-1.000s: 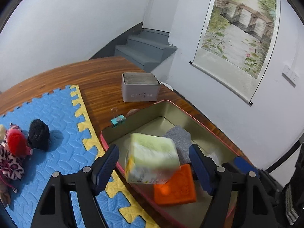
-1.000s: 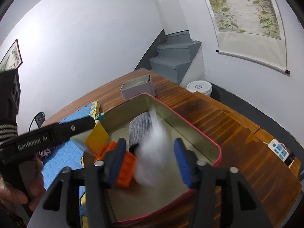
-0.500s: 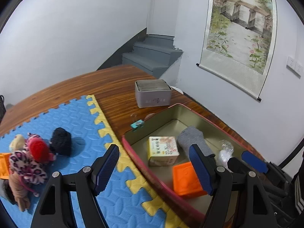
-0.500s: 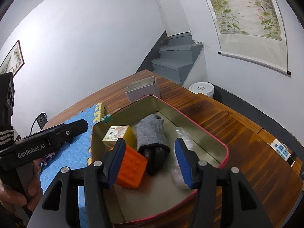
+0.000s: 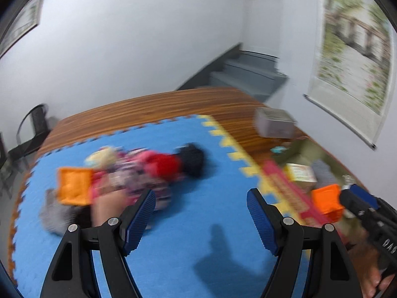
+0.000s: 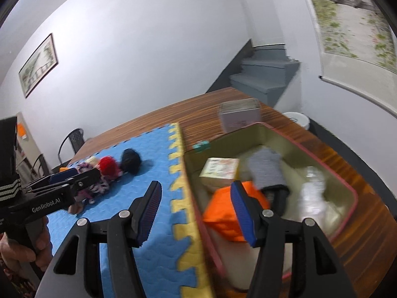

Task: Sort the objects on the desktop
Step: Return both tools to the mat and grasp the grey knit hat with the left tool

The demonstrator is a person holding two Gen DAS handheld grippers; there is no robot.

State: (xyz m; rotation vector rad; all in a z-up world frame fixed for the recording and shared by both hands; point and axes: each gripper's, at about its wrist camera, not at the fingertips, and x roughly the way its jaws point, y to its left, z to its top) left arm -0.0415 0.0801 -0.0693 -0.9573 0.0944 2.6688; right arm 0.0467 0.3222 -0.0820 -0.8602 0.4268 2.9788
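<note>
Grey stairs (image 6: 265, 74) rise in the corner, far beyond the fingertips. Scroll painting (image 6: 352, 22) on the wall up and right of them. Framed picture (image 6: 39, 65) on the wall up and left. Black chair (image 6: 73, 140) past the table's far edge, left of the fingers. White bin (image 6: 299, 119) on the floor, beyond and right.

Two orange blocks (image 5: 327, 204) (one binned), one tin (image 6: 346, 186)

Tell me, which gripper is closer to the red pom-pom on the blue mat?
Left. The left gripper points at the mat just before the red pom-pom; the right gripper, opening and empty, sits over the tray's edge.
</note>
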